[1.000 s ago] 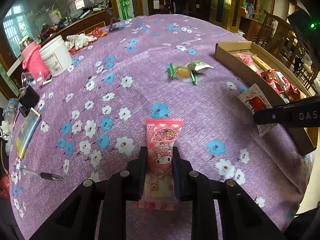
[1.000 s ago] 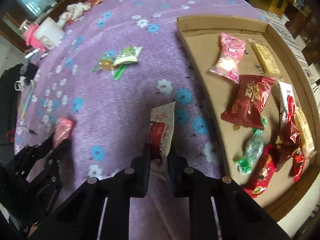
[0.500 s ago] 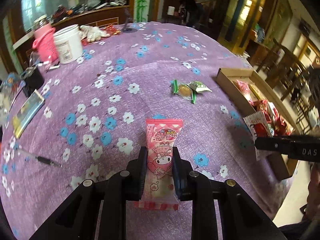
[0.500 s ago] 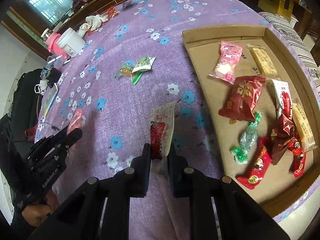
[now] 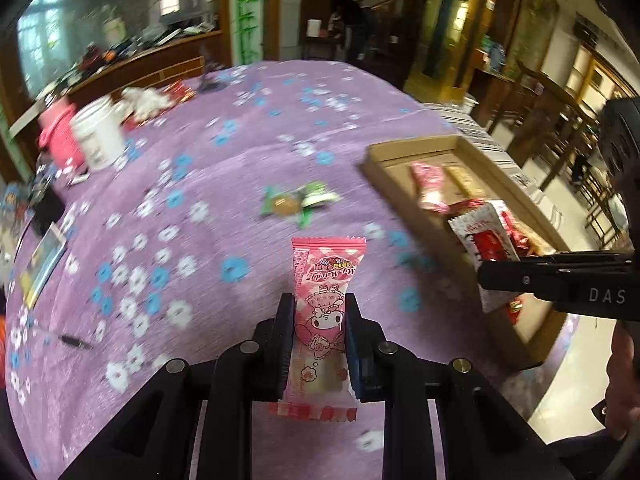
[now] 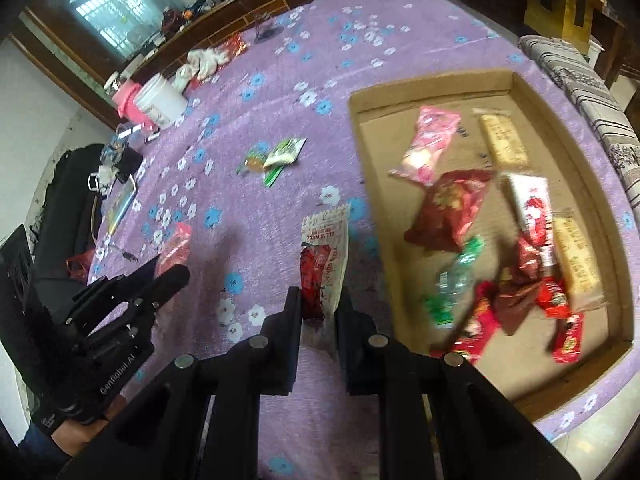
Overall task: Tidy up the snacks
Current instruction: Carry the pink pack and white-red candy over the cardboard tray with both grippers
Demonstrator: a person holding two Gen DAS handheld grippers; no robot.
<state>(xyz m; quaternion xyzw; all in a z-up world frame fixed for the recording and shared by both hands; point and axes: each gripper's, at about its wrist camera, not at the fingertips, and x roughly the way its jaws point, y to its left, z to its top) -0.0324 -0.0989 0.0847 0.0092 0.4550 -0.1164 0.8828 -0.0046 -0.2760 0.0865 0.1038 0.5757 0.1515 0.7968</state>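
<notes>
The left claw (image 5: 319,320) is closed on a pink plastic snack packet printed with a cartoon rabbit (image 5: 321,312), held upright above the tabletop under its purple flowered cloth (image 5: 208,184); the right claw (image 6: 319,308) is likewise clamped on a white-and-red foil sachet (image 6: 325,260), raised just left of the near wall of the shallow brown cardboard tray (image 6: 608,360). Inside that tray lie several wrapped snacks, among them a dark red foil pouch (image 6: 452,208) and a second pink packet (image 6: 430,142). Farther off on the cloth, apart from the tray, lies a green-and-white wrapped sweet (image 6: 276,158), and beyond it a white plastic tub (image 6: 160,100) beside a pink container (image 6: 126,100).
</notes>
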